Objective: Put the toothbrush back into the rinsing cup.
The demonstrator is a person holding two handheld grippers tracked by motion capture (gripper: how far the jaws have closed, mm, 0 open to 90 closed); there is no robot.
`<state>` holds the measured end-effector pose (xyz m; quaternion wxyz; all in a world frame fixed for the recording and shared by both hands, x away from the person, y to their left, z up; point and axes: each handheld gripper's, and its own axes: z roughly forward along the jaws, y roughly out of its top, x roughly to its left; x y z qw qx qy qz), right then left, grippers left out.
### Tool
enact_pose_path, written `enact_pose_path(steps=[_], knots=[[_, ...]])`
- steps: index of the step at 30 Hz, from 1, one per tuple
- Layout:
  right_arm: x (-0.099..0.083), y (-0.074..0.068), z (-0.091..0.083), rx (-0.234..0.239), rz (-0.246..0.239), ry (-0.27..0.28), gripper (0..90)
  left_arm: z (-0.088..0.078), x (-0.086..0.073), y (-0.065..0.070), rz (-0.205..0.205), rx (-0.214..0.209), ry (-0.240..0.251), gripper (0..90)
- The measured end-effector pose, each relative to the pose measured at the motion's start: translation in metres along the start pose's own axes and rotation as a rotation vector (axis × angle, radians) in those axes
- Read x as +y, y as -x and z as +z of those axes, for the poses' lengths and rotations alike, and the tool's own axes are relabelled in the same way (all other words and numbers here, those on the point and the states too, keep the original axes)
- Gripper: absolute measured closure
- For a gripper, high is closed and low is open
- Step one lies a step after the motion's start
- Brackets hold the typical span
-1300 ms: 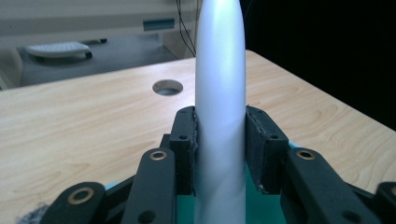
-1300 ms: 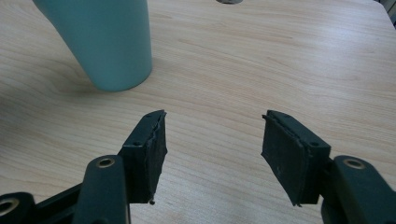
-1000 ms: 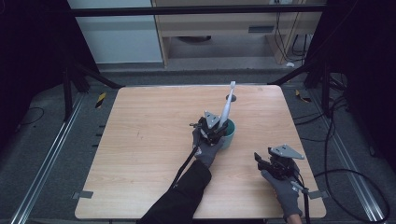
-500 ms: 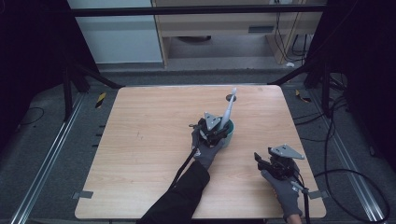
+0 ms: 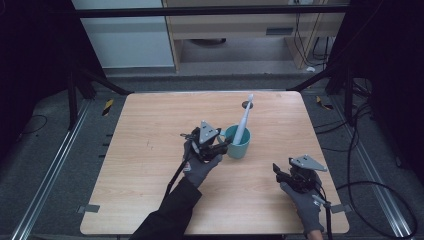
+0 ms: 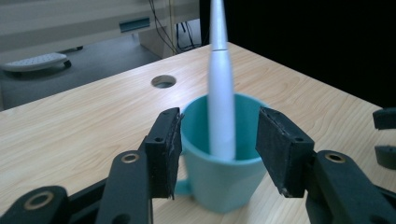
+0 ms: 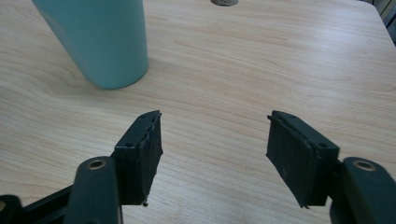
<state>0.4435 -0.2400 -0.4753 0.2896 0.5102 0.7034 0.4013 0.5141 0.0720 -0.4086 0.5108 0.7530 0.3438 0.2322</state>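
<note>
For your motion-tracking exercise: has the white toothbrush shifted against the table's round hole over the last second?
Yes. The toothbrush now leans with its tip right beside the hole; earlier the tip stood beyond it, nearer the table's far edge.

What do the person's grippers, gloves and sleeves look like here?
Both the left gripper and the right gripper are black, with two flat dark-padded jaws on arms with brass-coloured rivets, a grey three-cornered plate on top and a trailing black cable. The person wears grey gloves and a dark sleeve.

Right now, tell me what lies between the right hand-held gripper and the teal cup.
Only bare wooden table: the right gripper view shows nothing between the open right hand-held gripper and the teal cup.
</note>
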Motion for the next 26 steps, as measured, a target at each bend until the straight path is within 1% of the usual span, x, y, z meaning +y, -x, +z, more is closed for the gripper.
enact_pose_path(steps=[1,2,4,5,7,8,10,13,17,19,21,22,25,26], knots=[[0.000,0.001,0.001,-0.004,-0.010,0.002,34.3,-0.005,-0.001,-0.006,-0.010,-0.003,-0.009,49.6],[-0.001,0.001,0.001,-0.006,-0.010,0.001,33.9,-0.008,-0.002,-0.009,-0.015,0.000,-0.016,49.5],[-0.001,0.001,0.001,-0.006,-0.009,0.002,33.2,-0.015,-0.005,-0.017,-0.014,0.013,-0.032,49.3],[-0.001,0.001,0.001,-0.006,-0.009,0.003,32.8,-0.019,-0.007,-0.023,-0.023,0.009,-0.048,49.3],[0.000,0.000,0.000,-0.005,0.002,0.002,32.2,-0.025,-0.009,-0.031,-0.040,0.011,-0.060,49.3],[0.000,0.001,0.000,-0.008,-0.003,0.006,32.0,-0.028,-0.011,-0.035,-0.048,0.014,-0.073,49.1],[-0.001,0.002,0.000,-0.010,-0.003,0.007,31.3,-0.035,-0.014,-0.042,-0.050,0.022,-0.093,48.6],[-0.001,0.003,-0.001,-0.012,0.007,0.007,30.8,-0.047,-0.021,-0.050,-0.038,0.038,-0.114,47.9],[-0.001,0.004,-0.001,-0.015,0.009,0.004,30.5,-0.064,-0.037,-0.062,-0.024,0.048,-0.147,46.9],[-0.002,0.004,0.000,-0.016,0.010,0.003,30.3,-0.072,-0.046,-0.068,-0.031,0.049,-0.169,46.6],[-0.002,0.004,0.000,-0.019,0.008,-0.003,30.1,-0.081,-0.055,-0.074,-0.042,0.057,-0.174,46.4],[-0.003,0.004,0.001,-0.020,0.004,-0.003,30.0,-0.085,-0.060,-0.077,-0.049,0.065,-0.174,46.4],[-0.003,0.003,0.002,-0.016,0.008,-0.009,29.4,-0.092,-0.072,-0.085,-0.047,0.091,-0.201,46.2],[-0.003,0.003,0.002,-0.015,0.002,-0.011,29.1,-0.095,-0.075,-0.088,-0.053,0.097,-0.207,46.2]])
